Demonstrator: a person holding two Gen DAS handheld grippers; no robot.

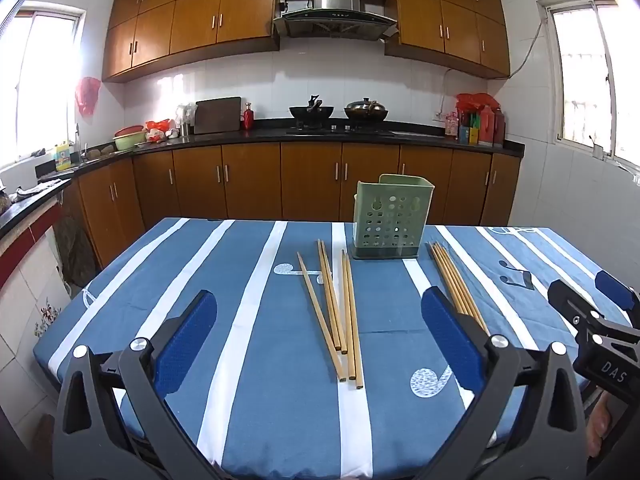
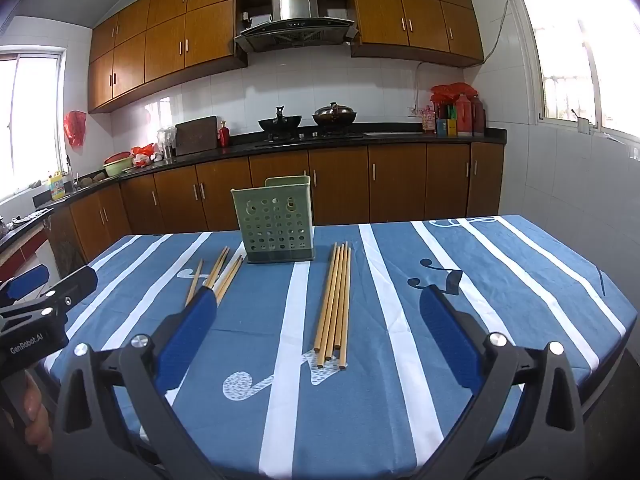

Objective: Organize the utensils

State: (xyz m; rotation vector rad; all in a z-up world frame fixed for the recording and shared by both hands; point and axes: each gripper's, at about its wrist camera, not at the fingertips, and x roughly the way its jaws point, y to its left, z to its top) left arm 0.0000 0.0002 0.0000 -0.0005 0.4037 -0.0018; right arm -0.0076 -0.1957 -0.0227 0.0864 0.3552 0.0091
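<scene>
A green perforated utensil holder (image 1: 386, 220) stands upright near the far middle of the table; it also shows in the right wrist view (image 2: 276, 222). Several wooden chopsticks (image 1: 336, 312) lie loose in front of my left gripper (image 1: 320, 304), which is open and empty above the table. A second neat bundle of chopsticks (image 2: 334, 304) lies in front of my right gripper (image 2: 320, 300), also open and empty. That bundle shows in the left wrist view (image 1: 456, 280), partly behind a finger. The right gripper (image 1: 592, 300) appears at the left view's right edge.
The table wears a blue cloth with white stripes (image 1: 256, 288). Behind it run brown kitchen cabinets (image 1: 248, 180) and a black counter with woks (image 1: 312, 114). The left gripper (image 2: 40, 292) shows at the right view's left edge.
</scene>
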